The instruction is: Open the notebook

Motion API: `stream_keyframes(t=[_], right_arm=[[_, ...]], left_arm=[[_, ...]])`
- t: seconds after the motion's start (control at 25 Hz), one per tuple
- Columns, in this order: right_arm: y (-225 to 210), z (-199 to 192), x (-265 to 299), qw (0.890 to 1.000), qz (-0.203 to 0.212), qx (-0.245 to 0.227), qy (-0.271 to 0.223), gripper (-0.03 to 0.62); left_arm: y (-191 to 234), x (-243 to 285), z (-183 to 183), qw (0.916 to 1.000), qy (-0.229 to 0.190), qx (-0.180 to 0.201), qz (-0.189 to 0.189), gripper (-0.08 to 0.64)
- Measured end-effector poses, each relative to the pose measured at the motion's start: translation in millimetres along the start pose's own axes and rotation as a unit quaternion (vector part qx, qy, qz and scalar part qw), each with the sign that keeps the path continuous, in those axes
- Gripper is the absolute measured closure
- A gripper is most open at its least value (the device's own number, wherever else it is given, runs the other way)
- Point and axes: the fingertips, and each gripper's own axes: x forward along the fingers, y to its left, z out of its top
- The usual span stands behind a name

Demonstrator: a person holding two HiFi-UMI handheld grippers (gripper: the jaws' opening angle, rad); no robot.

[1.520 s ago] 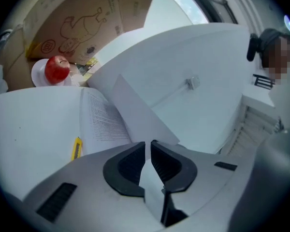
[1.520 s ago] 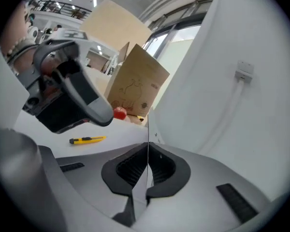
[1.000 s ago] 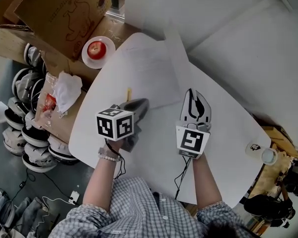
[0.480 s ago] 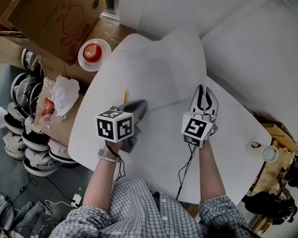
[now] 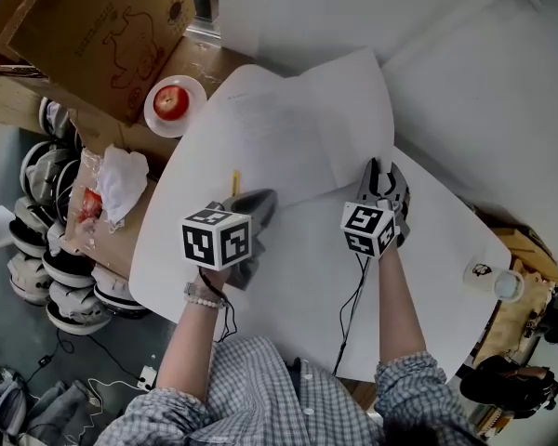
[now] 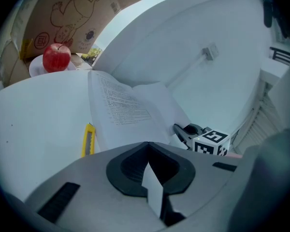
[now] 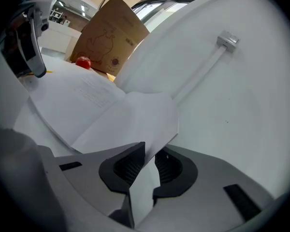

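Note:
The notebook (image 5: 293, 133) lies spread open on the round white table (image 5: 298, 277), with printed lines on its left page (image 6: 121, 105). My left gripper (image 5: 260, 196) stays at the book's near left corner, shut on a white sheet edge (image 6: 152, 187). My right gripper (image 5: 381, 177) is at the right page's near corner. Its jaws are opening, and that page (image 7: 140, 115) runs loosely between them (image 7: 150, 153) with a gap showing. The left gripper view shows the right gripper (image 6: 183, 131) beside the book.
A yellow utility knife (image 5: 235, 180) lies just left of the notebook. A red apple (image 5: 171, 101) sits on a white plate beside a cardboard box (image 5: 102, 17). A cup (image 5: 502, 288) stands off the table's right edge. Helmets are stacked on the floor at left.
My right gripper has swung right and down with the page, which stood half raised and now lies spread to the right. Its jaws have parted a little. The left gripper has kept still.

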Motion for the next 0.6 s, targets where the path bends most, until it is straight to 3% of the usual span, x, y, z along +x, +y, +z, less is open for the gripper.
stream_keyframes(t=[0.36, 0.6], right_arm=[[6.0, -19.4, 18.6, 0.998, 0.024, 0.03, 0.053, 0.517], [6.0, -23.4, 25.3, 0.996, 0.031, 0.051, 0.064, 0.515]], left_arm=[[-0.6, 0.7, -0.2, 1.0, 0.001, 0.004, 0.001, 0.551], [0.5, 1.7, 1.1, 1.0, -0.003, 0.001, 0.003, 0.551]])
